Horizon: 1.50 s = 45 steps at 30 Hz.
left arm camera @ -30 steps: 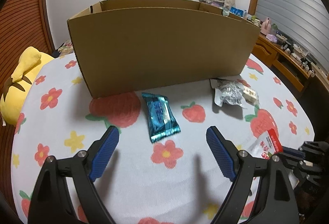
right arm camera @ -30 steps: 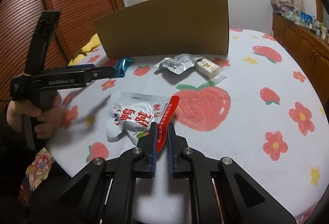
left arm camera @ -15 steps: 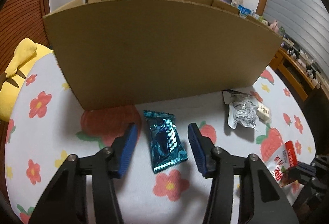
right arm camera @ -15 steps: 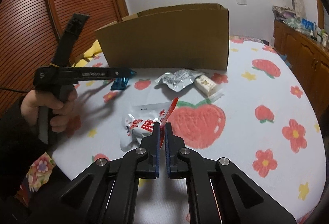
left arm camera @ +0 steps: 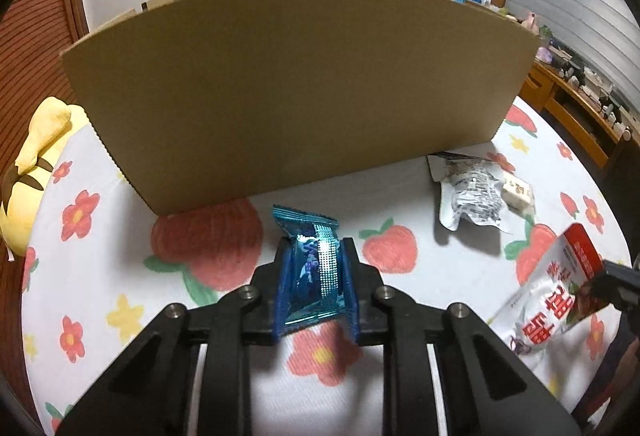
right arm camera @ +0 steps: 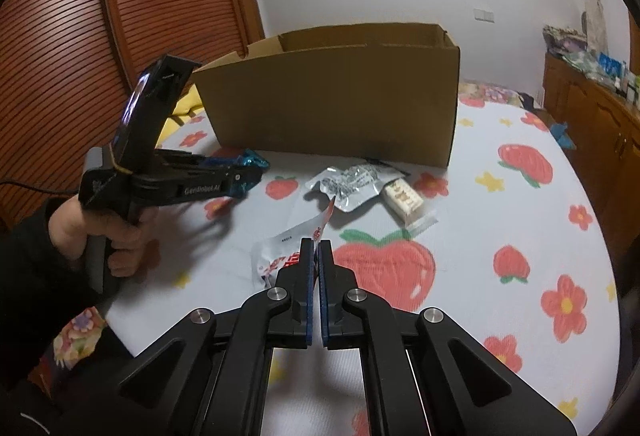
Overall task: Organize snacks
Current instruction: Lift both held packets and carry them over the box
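Left gripper (left arm camera: 314,276) is clamped on the teal snack packet (left arm camera: 314,268) in front of the cardboard box (left arm camera: 300,88). Only the right wrist view shows the box's open top; right gripper (right arm camera: 316,264) pinches the red-and-white pouch (right arm camera: 288,252) off the bed (right arm camera: 500,236).

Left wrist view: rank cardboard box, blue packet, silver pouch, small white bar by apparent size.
1. cardboard box
2. blue packet and silver pouch: alike, and the packet is nearer the camera, so unranked
3. small white bar
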Each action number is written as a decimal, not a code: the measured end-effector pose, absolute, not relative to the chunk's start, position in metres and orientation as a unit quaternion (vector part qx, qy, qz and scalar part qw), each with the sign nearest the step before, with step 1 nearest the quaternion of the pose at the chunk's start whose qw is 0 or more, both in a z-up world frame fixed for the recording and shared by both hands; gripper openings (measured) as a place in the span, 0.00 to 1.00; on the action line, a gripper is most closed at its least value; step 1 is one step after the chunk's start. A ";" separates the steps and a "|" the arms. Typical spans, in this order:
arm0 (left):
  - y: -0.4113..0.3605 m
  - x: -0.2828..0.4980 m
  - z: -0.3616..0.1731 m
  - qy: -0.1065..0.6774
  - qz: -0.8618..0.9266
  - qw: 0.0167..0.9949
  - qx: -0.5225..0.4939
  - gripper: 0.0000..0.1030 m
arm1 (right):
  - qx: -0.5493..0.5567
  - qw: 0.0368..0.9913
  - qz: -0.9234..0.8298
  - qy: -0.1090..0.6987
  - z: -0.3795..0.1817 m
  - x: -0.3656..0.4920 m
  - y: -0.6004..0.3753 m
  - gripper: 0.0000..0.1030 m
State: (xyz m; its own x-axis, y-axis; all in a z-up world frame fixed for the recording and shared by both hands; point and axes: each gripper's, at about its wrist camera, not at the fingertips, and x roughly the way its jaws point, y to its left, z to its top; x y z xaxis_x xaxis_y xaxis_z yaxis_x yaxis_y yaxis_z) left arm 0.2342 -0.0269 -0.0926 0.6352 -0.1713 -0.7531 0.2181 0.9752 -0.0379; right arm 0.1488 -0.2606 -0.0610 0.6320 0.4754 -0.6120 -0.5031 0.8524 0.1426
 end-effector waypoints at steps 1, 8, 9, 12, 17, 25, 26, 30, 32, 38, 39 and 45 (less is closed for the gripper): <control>-0.027 0.232 -0.091 0.411 -0.109 0.905 0.028 0.20 | -0.024 0.903 0.271 0.331 -0.060 0.149 -0.260 0.00; -0.018 0.216 -0.069 0.389 -0.120 0.913 0.023 0.20 | -0.044 0.906 0.274 0.319 -0.046 0.151 -0.254 0.00; -0.018 0.215 -0.065 0.385 -0.121 0.915 0.022 0.20 | -0.048 0.907 0.274 0.316 -0.043 0.151 -0.253 0.00; -0.016 0.212 -0.052 0.374 -0.126 0.919 0.021 0.20 | -0.057 0.909 0.274 0.308 -0.034 0.152 -0.251 0.00; -0.015 0.208 -0.022 0.347 -0.135 0.928 0.020 0.20 | -0.069 0.916 0.272 0.287 -0.012 0.156 -0.251 0.00; -0.011 0.213 0.019 0.310 -0.138 0.940 0.029 0.20 | -0.087 0.929 0.271 0.236 0.038 0.170 -0.251 0.00; -0.010 0.215 0.023 0.306 -0.138 0.941 0.028 0.20 | -0.088 0.931 0.271 0.230 0.043 0.172 -0.251 0.00; -0.007 0.224 0.032 0.298 -0.136 0.944 0.028 0.20 | -0.089 0.936 0.269 0.208 0.061 0.183 -0.252 0.00; -0.005 0.232 0.035 0.296 -0.135 0.945 0.028 0.20 | -0.088 0.938 0.270 0.201 0.068 0.189 -0.253 0.00; 0.000 0.256 0.037 0.295 -0.132 0.946 0.022 0.20 | -0.094 0.940 0.268 0.188 0.081 0.212 -0.249 0.00; 0.000 0.257 0.036 0.295 -0.132 0.946 0.021 0.20 | -0.094 0.941 0.267 0.187 0.082 0.217 -0.248 0.00; 0.004 0.278 0.031 0.299 -0.128 0.946 0.015 0.20 | -0.102 0.942 0.260 0.188 0.082 0.249 -0.241 0.00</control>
